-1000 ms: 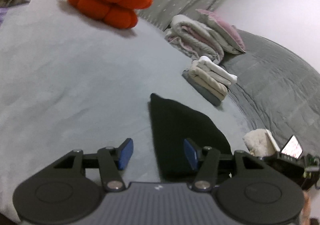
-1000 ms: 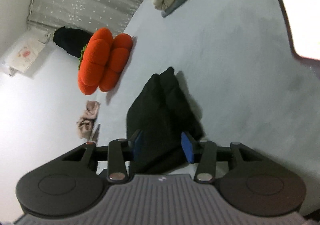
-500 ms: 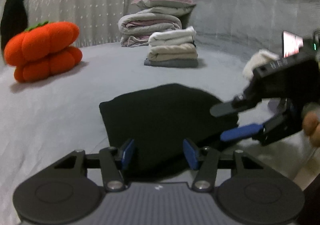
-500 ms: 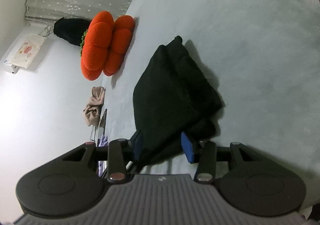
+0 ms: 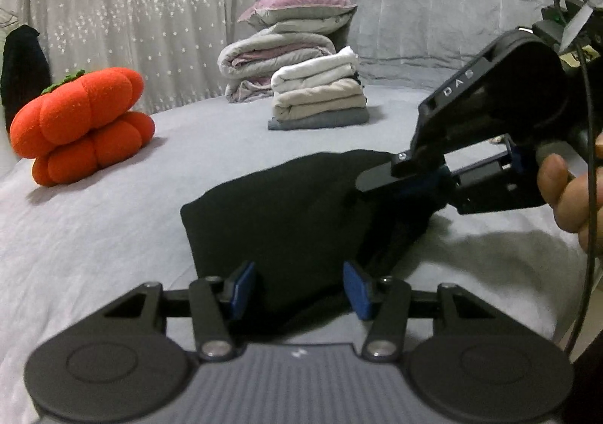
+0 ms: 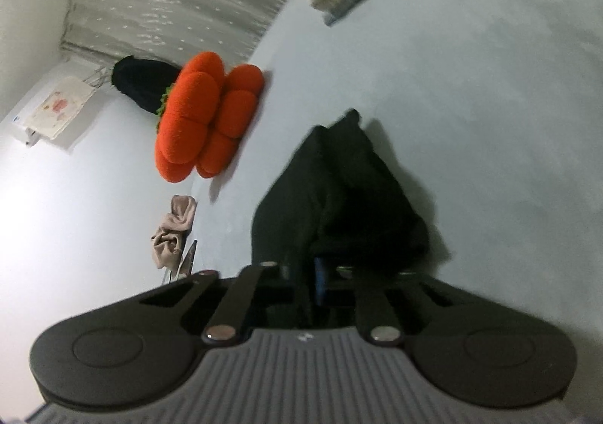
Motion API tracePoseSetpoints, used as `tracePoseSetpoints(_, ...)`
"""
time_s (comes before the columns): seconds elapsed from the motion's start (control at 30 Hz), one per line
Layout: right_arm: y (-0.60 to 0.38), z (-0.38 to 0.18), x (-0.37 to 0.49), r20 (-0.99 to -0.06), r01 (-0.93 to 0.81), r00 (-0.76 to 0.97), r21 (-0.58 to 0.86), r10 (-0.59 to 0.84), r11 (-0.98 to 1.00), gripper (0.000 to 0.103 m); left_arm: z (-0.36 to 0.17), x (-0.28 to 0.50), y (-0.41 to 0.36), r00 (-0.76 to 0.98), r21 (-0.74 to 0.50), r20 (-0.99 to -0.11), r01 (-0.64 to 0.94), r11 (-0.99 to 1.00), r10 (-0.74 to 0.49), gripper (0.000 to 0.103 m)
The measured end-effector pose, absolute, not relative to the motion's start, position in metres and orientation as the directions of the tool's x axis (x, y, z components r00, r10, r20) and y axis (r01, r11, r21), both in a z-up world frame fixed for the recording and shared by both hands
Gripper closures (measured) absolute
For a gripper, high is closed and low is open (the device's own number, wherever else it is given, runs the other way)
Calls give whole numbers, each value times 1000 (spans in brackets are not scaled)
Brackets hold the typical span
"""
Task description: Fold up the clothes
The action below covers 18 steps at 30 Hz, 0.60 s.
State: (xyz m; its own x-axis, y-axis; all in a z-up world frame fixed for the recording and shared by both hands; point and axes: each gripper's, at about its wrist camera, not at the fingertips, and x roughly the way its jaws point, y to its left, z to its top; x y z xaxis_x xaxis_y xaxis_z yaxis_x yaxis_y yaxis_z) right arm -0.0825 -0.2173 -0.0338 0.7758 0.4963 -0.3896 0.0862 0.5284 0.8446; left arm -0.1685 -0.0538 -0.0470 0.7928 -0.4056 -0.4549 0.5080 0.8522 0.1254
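Note:
A folded black garment [image 5: 286,205] lies on the grey bed [image 5: 113,220]. My left gripper [image 5: 297,288] is open, its blue pads on either side of the garment's near edge. My right gripper [image 5: 422,182] comes in from the right and is shut on the garment's right edge, lifting it a little. In the right wrist view the garment [image 6: 339,190] bunches up from the closed right gripper [image 6: 312,280].
A stack of folded clothes [image 5: 320,96] stands behind the garment, with rolled bedding and a pillow [image 5: 279,47] beyond it. An orange pumpkin cushion [image 5: 79,122] sits at the left. A beige cloth [image 6: 173,231] lies near the bed's edge. A curtain hangs behind.
My right gripper has closed on the black garment's edge and raised it. My left gripper has swung to face the garment and stays open at its near edge.

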Motion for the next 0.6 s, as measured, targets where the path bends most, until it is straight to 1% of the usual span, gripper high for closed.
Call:
tracePoseSetpoints(0.17, -209, -19, -84, -359, 19, 795, 821, 490, 571, 97, -47, -174, -49, 823, 115, -420, 465, 878, -381, 51)
tracePoseSetpoints(0.23, -206, -14, -84, -370, 13, 799, 798, 473, 602, 98, -48, -172, -46, 834, 113, -428, 430, 896, -347, 59)
tracePoseSetpoints(0.27, -204, -13, -84, -378, 14, 801, 787, 464, 617, 98, -49, -171, -44, 840, 116, -431, 414, 903, -330, 65)
tracePoseSetpoints(0.3, -203, -11, -85, -386, 16, 802, 777, 455, 630, 98, -49, -172, -43, 846, 126, -431, 400, 908, -313, 76)
tracePoseSetpoints(0.33, -202, -11, -86, -394, 22, 802, 771, 450, 636, 98, -50, -172, -41, 852, 135, -430, 386, 912, -297, 81)
tracePoseSetpoints(0.37, -201, -11, -87, -403, 27, 799, 766, 447, 643, 98, -51, -173, -39, 858, 144, -430, 372, 917, -281, 91)
tracePoseSetpoints(0.4, -200, -12, -87, -416, 34, 794, 758, 443, 651, 98, -52, -173, -37, 863, 153, -430, 358, 921, -264, 95)
tracePoseSetpoints(0.5, -196, -14, -89, -461, 58, 771, 738, 439, 673, 99, -55, -176, -32, 876, 181, -429, 321, 929, -219, 95)
tracePoseSetpoints(0.6, -192, -21, -94, -510, 76, 741, 710, 437, 700, 99, -60, -180, -26, 871, 195, -440, 329, 924, -217, 95)
